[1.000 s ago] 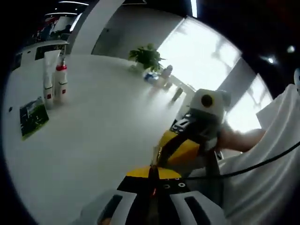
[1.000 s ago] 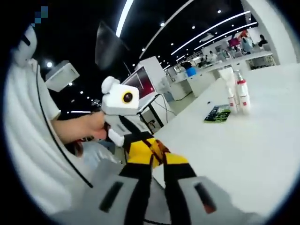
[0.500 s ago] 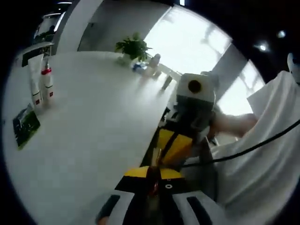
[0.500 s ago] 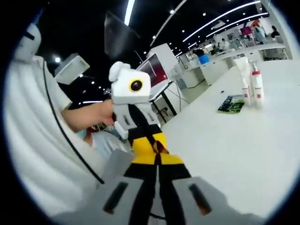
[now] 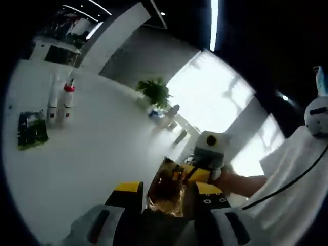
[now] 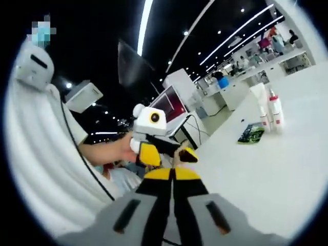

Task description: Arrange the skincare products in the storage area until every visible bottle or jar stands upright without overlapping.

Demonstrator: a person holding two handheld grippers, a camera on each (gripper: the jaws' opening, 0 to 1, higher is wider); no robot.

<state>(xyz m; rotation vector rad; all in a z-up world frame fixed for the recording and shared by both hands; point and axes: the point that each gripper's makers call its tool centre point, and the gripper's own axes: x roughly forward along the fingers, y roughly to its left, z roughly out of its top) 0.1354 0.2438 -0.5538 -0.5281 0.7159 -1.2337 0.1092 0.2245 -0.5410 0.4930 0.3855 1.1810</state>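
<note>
Left gripper view: the left hand-held gripper rises from the bottom centre with its jaws parted around a crinkled gold packet. Behind it, lower right of the frame, the right hand-held gripper is held by a hand. On the white worktop, upper left, a red-capped bottle and a white tube stand upright, just beside each other, near a flat green sachet.

Right gripper view: the right hand-held gripper has its jaws pressed together, holding nothing.
</note>
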